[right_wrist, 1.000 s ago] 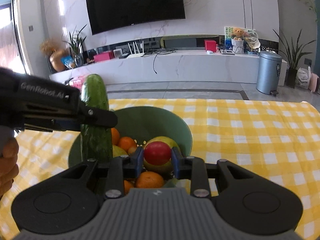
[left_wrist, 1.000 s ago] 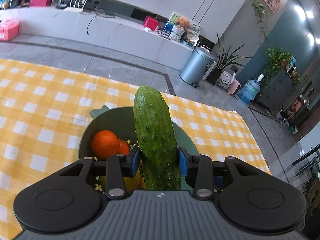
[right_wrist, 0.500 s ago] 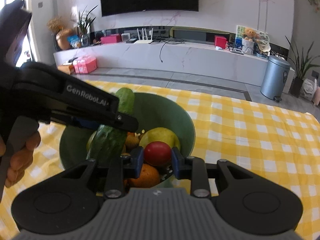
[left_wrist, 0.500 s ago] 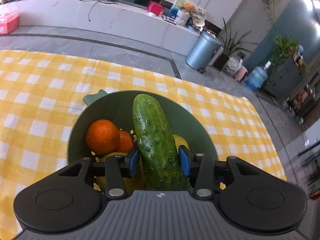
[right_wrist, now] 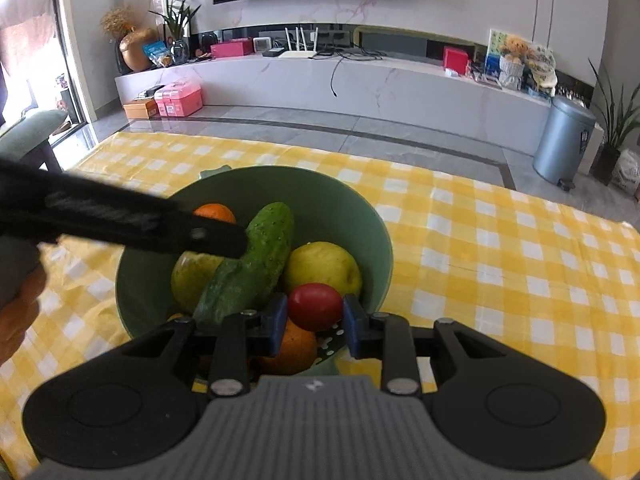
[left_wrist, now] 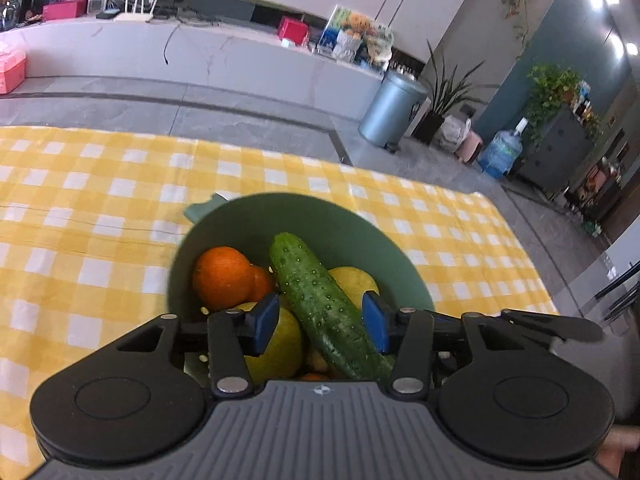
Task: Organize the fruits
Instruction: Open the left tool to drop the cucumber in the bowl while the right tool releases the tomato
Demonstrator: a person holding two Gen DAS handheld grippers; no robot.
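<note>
- The bumpy dark-green cucumber (left_wrist: 328, 304) lies slanted in the round green plastic bowl (left_wrist: 320, 216), between the left gripper (left_wrist: 320, 322)'s opening jaws, pads clear of it.
- The small red tomato (right_wrist: 315, 306) is clenched in the right gripper (right_wrist: 315, 320), over the bowl.
- Beyond both grippers, oranges (left_wrist: 222, 276) and yellow fruit (right_wrist: 324, 266) fill the bowl on the yellow checked tablecloth (left_wrist: 100, 208).

The near end of the cucumber (left_wrist: 332, 312) is hidden behind the left hand-held gripper (left_wrist: 320, 322), whose jaws are opening around it. In the right wrist view that gripper is a dark blur, and its writing cannot be read. The orange (right_wrist: 294, 348) under the tomato (right_wrist: 315, 306) shows only partly. The bowl's (right_wrist: 340, 204) near rim is hidden.
</note>
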